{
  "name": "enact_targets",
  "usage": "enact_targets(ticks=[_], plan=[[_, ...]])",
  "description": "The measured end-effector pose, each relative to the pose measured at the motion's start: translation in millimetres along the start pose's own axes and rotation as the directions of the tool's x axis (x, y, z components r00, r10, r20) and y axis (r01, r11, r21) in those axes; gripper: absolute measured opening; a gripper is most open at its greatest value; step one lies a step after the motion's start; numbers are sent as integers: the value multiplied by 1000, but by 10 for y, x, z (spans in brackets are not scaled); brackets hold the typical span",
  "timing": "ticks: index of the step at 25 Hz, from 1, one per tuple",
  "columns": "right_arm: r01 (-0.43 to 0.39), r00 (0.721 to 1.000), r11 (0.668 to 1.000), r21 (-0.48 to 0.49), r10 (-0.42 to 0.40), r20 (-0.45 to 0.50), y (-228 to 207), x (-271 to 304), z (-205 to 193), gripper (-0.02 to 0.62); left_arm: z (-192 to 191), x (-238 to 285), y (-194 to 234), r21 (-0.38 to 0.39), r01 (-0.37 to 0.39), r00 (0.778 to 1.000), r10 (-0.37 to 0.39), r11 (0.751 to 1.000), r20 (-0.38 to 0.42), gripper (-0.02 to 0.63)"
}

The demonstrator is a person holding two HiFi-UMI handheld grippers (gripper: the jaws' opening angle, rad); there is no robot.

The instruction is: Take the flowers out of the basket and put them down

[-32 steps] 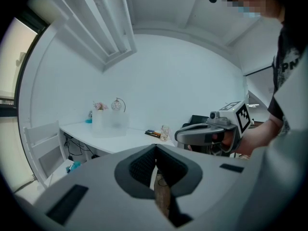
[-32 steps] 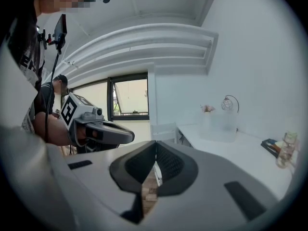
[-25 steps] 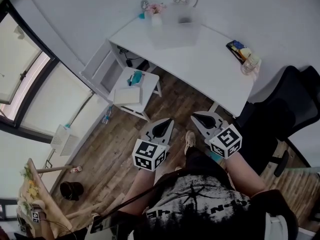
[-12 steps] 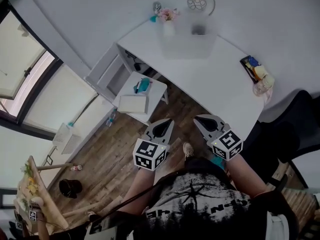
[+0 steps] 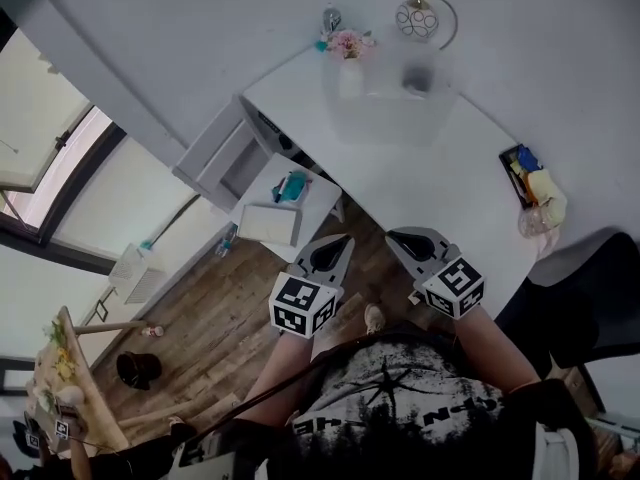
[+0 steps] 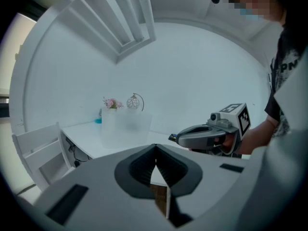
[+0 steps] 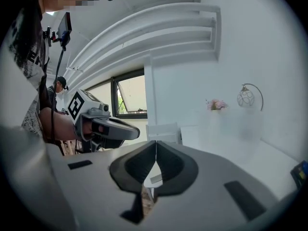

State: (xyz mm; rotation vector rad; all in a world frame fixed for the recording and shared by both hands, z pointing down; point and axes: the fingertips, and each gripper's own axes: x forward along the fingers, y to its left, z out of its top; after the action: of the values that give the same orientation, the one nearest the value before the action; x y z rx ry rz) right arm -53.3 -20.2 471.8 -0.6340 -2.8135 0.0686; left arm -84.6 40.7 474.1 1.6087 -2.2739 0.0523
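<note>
Pink flowers [image 5: 348, 44] stand at the far edge of a white desk [image 5: 440, 178], beside a frosted, see-through basket [image 5: 390, 103]. From the left gripper view the flowers [image 6: 111, 102] show behind the basket [image 6: 126, 126]; the right gripper view has the flowers [image 7: 216, 104] far ahead too. My left gripper [image 5: 343, 240] and right gripper [image 5: 392, 235] hang side by side over the wooden floor, well short of the desk. Both are shut with nothing in them, each with its jaws pressed together.
A small white side table [image 5: 310, 193] carrying a book and a teal item stands left of the desk. A white chair [image 5: 225, 153] is beside it. A black office chair [image 5: 590, 298] sits at the right. Small items [image 5: 535, 188] lie on the desk's right end.
The desk, basket and flowers have slid down and to the right in the head view as I come nearer. Both grippers keep their pose, shut.
</note>
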Motion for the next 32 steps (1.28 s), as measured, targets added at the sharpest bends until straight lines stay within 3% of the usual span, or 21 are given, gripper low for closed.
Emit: enact_targets(ticks=[9,19,25,32], plan=[[-70,997,997,19,70,-7,-451,190,0,17,142,454,175,13,-46,999,47,999,-18,11],[-72,997,996,54,72,10,-675,397,65,17,265,654,393,28,-42,999,43,999,-34,11],[-35,999,998,61,36,-2,-861,683,54,17,344,818,689,35,-9,999,10,999,-35,11],[61,998,997,38,-61,-5,-1238,1122,234,17,607,1207,1199,63,86,996,-85,994,-28,11]])
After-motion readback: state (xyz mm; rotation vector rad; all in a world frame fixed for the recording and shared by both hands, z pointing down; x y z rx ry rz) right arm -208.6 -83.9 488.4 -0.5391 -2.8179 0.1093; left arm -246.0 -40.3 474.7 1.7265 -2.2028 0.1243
